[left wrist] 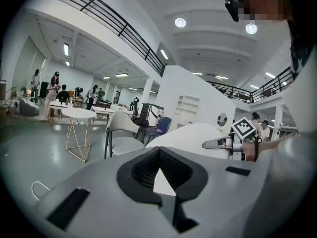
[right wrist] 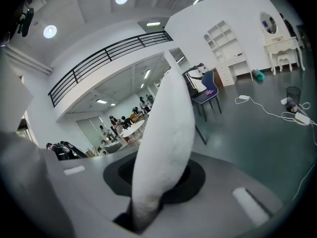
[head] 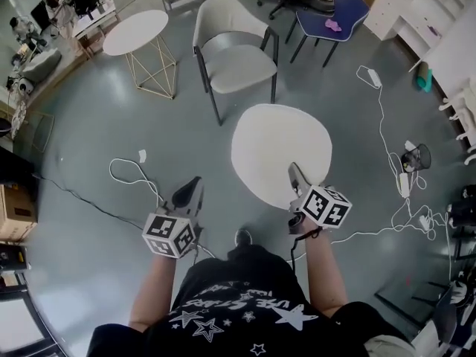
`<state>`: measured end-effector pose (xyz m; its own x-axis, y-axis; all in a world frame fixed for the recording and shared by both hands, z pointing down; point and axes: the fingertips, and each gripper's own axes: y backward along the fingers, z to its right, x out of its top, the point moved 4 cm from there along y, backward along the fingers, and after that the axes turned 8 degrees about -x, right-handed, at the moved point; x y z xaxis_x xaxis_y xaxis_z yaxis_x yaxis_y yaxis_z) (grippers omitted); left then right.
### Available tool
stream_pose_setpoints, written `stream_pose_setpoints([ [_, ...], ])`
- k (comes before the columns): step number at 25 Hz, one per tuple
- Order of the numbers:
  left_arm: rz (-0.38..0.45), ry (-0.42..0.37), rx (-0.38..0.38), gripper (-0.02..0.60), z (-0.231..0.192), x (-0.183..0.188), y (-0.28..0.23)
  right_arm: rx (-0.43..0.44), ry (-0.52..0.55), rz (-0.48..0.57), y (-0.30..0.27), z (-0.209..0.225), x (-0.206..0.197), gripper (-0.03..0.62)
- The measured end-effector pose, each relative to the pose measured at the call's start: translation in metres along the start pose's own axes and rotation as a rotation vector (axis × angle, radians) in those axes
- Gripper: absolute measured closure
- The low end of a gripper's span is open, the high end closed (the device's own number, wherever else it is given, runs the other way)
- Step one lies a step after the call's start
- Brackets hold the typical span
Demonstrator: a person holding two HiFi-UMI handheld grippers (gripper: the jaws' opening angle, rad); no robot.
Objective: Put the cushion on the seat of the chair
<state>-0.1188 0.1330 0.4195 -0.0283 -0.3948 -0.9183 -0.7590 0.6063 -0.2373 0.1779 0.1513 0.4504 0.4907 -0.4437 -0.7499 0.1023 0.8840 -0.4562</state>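
Note:
A round white cushion (head: 281,151) hangs flat in front of me over the grey floor, and my right gripper (head: 295,171) is shut on its near right edge. In the right gripper view the cushion (right wrist: 166,133) stands edge-on between the jaws of that gripper (right wrist: 148,202). My left gripper (head: 195,184) is to the left of the cushion, apart from it, its jaws together with nothing in them. The left gripper view looks past the left gripper (left wrist: 161,170) at the cushion (left wrist: 193,133) and the right gripper (left wrist: 218,144). The pale armchair (head: 234,65) with dark legs stands just beyond the cushion.
A round white side table (head: 136,32) on wire legs stands left of the chair. A blue chair (head: 331,21) is at the back right. White cables (head: 387,125) and a small wire basket (head: 418,157) lie on the floor at right. People stand at the far left.

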Motion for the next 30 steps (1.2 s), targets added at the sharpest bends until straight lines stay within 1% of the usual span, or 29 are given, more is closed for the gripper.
stream_pose_setpoints([
  [5, 0.027, -0.011, 0.037, 0.574, -0.022, 0.021, -0.018, 0.03, 0.02, -0.014, -0.036, -0.01, 0.019, 0.525],
  [9, 0.03, -0.012, 0.061, 0.574, -0.053, 0.03, -0.027, 0.032, 0.027, -0.033, -0.061, -0.02, 0.019, 0.525],
  [11, 0.026, -0.005, 0.056, 0.574, -0.072, 0.034, -0.036, 0.02, 0.013, -0.048, -0.074, -0.024, 0.019, 0.525],
  [15, 0.007, 0.01, 0.021, 0.574, -0.119, 0.043, -0.069, -0.028, 0.008, -0.05, -0.107, -0.033, 0.031, 0.525],
  [18, -0.006, 0.026, -0.032, 0.574, -0.148, 0.053, -0.105, -0.078, -0.001, -0.027, -0.134, -0.031, 0.053, 0.525],
  [21, -0.04, 0.007, -0.091, 0.574, -0.178, 0.074, -0.14, -0.116, -0.014, -0.011, -0.17, -0.038, 0.078, 0.525],
  [23, -0.049, 0.001, -0.119, 0.574, -0.199, 0.088, -0.158, -0.137, -0.008, -0.008, -0.192, -0.049, 0.09, 0.525],
  [26, -0.045, 0.002, -0.142, 0.574, -0.229, 0.104, -0.174, -0.144, 0.019, -0.026, -0.223, -0.069, 0.097, 0.525],
  [30, -0.055, 0.013, -0.149, 0.574, -0.261, 0.113, -0.189, -0.145, 0.014, -0.066, -0.263, -0.083, 0.098, 0.525],
])
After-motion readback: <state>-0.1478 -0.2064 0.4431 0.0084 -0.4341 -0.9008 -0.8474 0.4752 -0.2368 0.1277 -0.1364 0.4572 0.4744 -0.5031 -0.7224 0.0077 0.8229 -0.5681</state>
